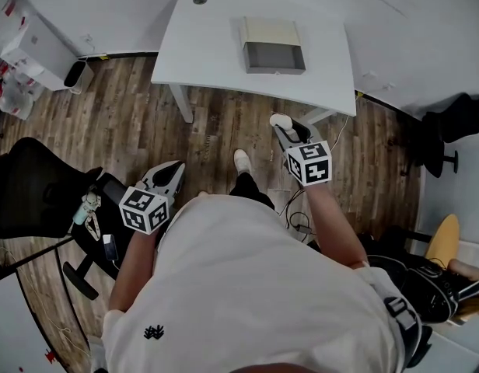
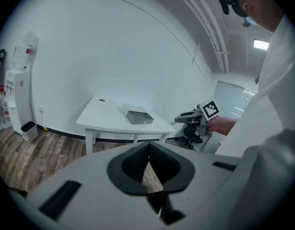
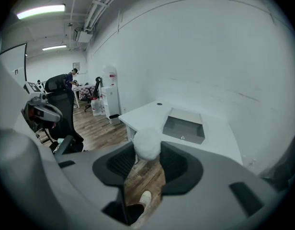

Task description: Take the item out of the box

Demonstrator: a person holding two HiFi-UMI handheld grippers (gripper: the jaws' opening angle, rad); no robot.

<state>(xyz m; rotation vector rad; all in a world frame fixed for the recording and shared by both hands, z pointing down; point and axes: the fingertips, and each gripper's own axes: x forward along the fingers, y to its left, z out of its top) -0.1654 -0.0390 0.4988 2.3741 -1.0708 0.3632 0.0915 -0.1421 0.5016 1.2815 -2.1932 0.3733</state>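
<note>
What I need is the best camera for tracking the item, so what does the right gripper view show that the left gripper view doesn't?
Only the right gripper view: a white fluffy ball pinched in the right tongs, and a shoe below. Only the left gripper view: the left tongs, nothing between them, and the right tongs seen from outside. Both: the white table with the open grey box on it, and wood floor.

White T-shirt (image 1: pixel 247 286), black trousers (image 1: pixel 251 189), white shoe (image 1: pixel 242 160); grey, marker-cubed left gripper (image 1: pixel 176 166) and right gripper (image 1: pixel 282 127).
</note>
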